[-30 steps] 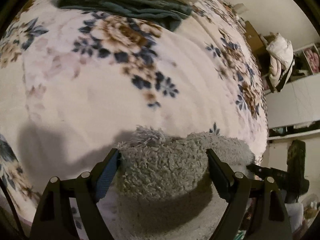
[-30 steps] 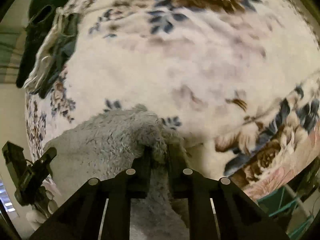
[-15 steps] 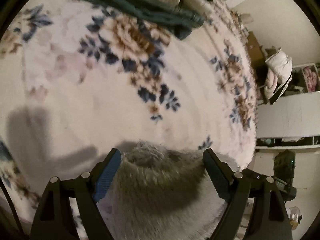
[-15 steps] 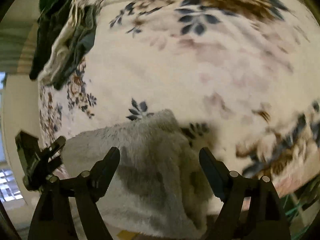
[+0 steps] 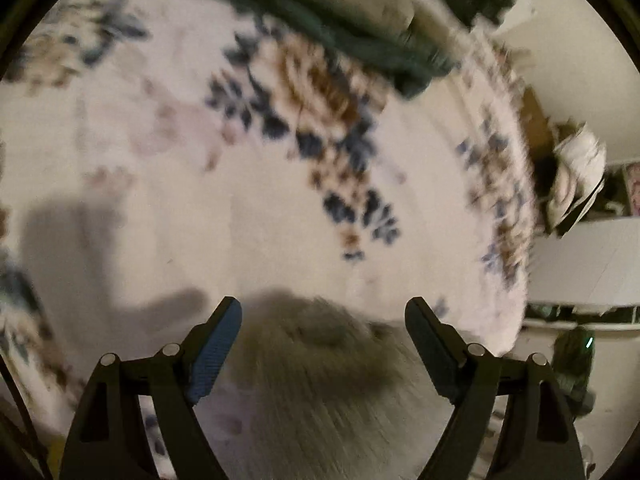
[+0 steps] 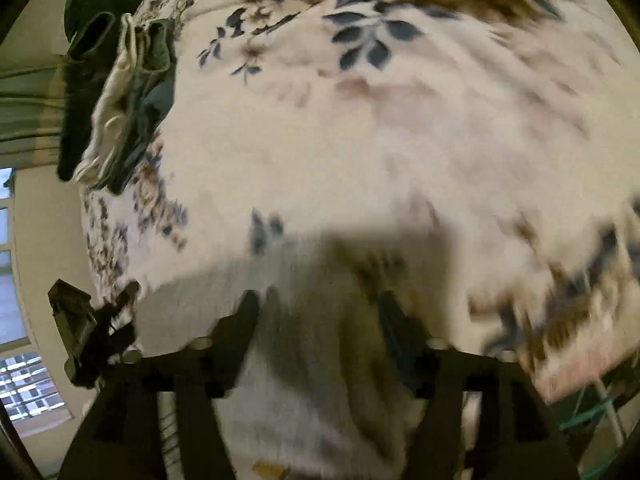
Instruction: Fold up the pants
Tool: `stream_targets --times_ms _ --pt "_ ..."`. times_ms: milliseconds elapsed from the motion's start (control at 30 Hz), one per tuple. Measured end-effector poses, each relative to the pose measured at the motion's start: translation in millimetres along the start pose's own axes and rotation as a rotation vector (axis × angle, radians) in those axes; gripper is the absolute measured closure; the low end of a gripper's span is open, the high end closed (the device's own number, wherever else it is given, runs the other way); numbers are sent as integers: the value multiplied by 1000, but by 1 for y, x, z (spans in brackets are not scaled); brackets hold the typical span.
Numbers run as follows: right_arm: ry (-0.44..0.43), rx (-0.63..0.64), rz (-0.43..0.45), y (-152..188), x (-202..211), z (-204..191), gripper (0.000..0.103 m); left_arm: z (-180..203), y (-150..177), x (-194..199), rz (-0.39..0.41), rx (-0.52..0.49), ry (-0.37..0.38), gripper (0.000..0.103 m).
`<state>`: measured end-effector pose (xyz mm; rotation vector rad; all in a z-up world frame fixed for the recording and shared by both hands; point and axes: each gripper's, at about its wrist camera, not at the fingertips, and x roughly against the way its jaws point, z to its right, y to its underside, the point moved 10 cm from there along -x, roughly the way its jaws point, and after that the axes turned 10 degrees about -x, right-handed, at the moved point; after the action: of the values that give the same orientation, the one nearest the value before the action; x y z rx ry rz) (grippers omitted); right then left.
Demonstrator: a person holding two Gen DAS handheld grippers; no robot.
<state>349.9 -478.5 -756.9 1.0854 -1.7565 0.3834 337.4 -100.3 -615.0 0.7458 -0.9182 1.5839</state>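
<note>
Pants [image 5: 320, 372], grey and fuzzy, are lying low in both frames on a floral bed blanket [image 5: 248, 216]; folded clothes [image 5: 340, 40] are sitting upper frame, shelves at right. A second ago the right claw [image 6: 316, 316] was pinching them; now its jaws are closing again without contact, while the left claw [image 5: 322, 316] is gaping wide.

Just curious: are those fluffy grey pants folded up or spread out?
Folded: the grey pants lie as a compact thick bundle on the floral blanket.
</note>
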Motion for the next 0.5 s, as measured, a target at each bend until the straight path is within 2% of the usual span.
stream_targets --times_ms 67,133,200,300,333,367,400,500 --pt "9 -28 -13 35 15 19 30 8 7 24 45 -10 5 20" --pt "23 -91 -51 72 12 42 30 15 16 35 56 -38 -4 20" --pt "1 -178 -126 108 -5 60 30 25 25 33 38 -63 6 20" --pt "-78 -267 -216 142 -43 64 31 35 35 12 -12 -103 -7 20" --pt "-101 -277 -221 146 -51 62 38 36 37 4 -30 -111 -7 20" --pt "-117 -277 -224 149 -61 59 62 35 39 -3 -42 -123 -19 20" --pt "-105 -275 -221 152 -68 59 92 33 39 -10 -51 -142 -42 20" --pt "-53 -266 -166 154 -67 70 94 27 39 -23 -68 -176 -82 20"
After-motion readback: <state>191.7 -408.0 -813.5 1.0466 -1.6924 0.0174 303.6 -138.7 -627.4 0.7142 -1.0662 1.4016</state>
